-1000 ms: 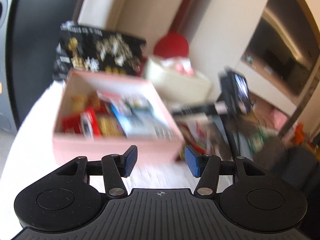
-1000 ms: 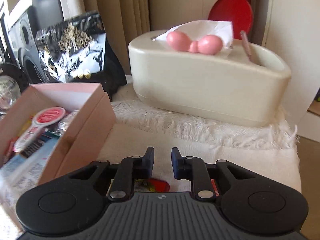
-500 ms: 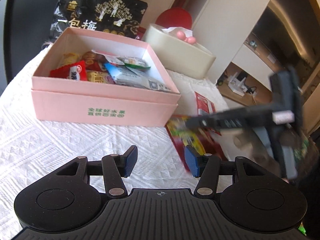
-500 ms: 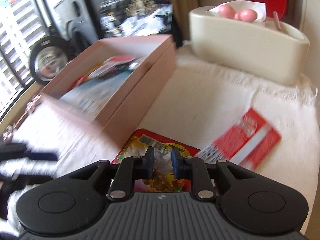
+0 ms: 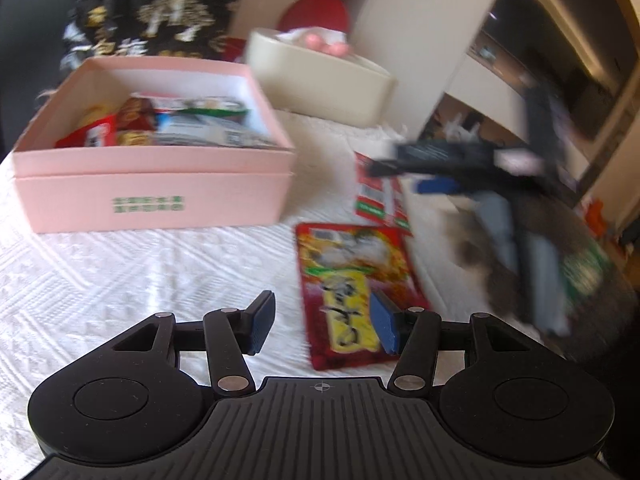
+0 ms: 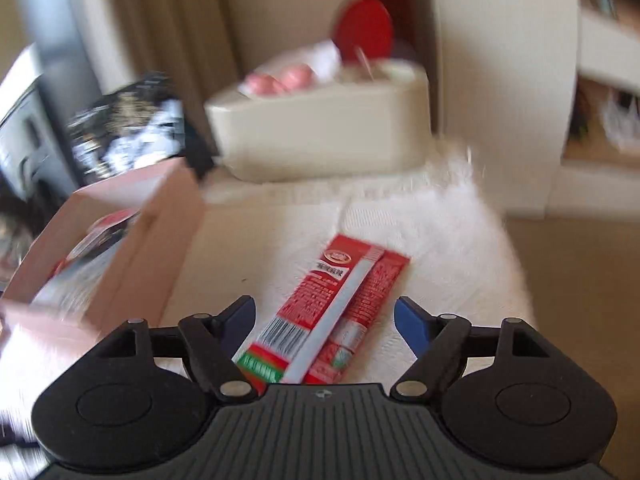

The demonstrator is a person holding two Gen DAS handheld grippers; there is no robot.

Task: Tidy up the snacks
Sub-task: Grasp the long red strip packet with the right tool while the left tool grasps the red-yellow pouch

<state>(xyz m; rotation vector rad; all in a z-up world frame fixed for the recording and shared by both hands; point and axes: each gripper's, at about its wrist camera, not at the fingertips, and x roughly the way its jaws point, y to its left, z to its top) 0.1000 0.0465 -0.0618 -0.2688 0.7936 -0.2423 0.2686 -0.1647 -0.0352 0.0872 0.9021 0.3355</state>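
Inside, pink box [image 5: 152, 200] holds mixed snack packets [image 5: 168, 126].

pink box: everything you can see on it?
The pink box is rectangular, looks like cardboard, with a seam across its front and small green print below that. It is open-topped, with a white interior, and sits upright on the white textured cloth. Snack packets fill it. A black bag stands behind it.

Left wrist: low, near the cloth [image 5: 120, 280], angled down toward pink box [image 5: 152, 196]. Right wrist: similar, apparently further right, blurred. Shared: box [image 6: 120, 248], cream holder [image 5: 320, 84], red packet [image 6: 340, 304].
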